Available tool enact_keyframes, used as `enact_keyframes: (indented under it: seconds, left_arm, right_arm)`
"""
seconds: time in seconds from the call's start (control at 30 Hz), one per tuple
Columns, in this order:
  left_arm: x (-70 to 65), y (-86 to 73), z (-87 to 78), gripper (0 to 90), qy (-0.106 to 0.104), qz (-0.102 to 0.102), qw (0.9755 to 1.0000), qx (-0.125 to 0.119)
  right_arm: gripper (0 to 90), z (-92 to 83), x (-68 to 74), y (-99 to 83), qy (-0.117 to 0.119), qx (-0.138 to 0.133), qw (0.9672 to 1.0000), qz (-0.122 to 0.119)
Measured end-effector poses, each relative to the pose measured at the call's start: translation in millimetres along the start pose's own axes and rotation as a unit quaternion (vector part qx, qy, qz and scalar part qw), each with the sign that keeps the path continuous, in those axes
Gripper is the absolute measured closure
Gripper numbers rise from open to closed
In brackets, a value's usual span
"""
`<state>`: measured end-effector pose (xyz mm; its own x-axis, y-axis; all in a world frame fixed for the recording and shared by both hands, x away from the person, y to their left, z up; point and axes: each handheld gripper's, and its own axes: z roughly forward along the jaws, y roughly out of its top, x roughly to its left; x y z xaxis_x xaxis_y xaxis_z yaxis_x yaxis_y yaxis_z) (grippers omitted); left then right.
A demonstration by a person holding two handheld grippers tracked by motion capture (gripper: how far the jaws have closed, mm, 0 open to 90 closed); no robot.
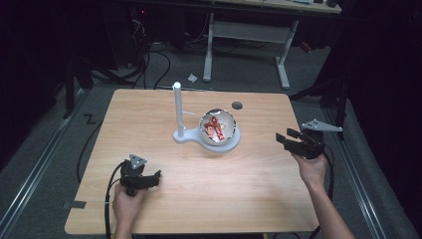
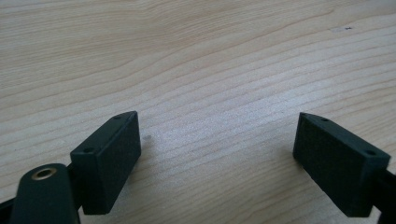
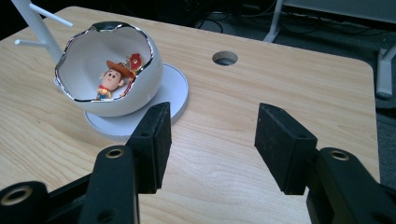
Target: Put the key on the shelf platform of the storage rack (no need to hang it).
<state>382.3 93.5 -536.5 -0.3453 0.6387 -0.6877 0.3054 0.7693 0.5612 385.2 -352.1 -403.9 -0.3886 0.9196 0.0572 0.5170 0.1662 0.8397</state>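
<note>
A small cowboy figure toy with a brown hat and red and yellow clothing [image 3: 112, 78] is seen lying inside a white eggshell-shaped bowl with a jagged silver rim [image 3: 154, 65]. The bowl is set on a white round base [image 3: 175, 91], from which a white upright post with side pegs [image 1: 177, 107] rises. The stand is placed near the middle of the light wooden table [image 1: 209, 174]. The right gripper [image 3: 212, 135] is held with its jaws wide and nothing between them, pointed toward the bowl but apart from it. The left gripper [image 2: 217, 149] is kept low over bare wood, jaws spread wide, empty.
</note>
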Motion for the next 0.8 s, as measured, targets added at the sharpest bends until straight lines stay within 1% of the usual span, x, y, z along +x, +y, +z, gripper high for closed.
enact_keyframes:
  seconds: [0.13,0.2,0.27,0.37,0.8]
  left_arm:
    - [0.1,0.0,0.0,15.3,0.000,0.001,1.0000,0.000]
    - [0.1,0.0,0.0,15.3,0.000,0.001,1.0000,0.000]
    - [0.1,0.0,0.0,15.3,0.000,0.001,1.0000,0.000]
    - [0.1,0.0,0.0,15.3,0.000,0.001,1.0000,0.000]
    - [0.1,0.0,0.0,15.3,0.000,0.001,1.0000,0.000]
  right_arm:
    - [46.1,-5.1,-1.2,-4.9,0.000,-0.002,1.0000,0.004]
    - [46.1,-8.3,-0.9,-7.1,0.002,-0.006,0.9999,0.008]
    - [46.1,-10.5,-0.9,-9.3,0.002,-0.009,0.9999,0.005]
    - [46.1,-13.9,-0.6,-13.5,0.004,-0.012,0.9999,0.010]
    - [46.0,-19.9,4.2,-28.1,0.014,-0.012,0.9997,0.016]
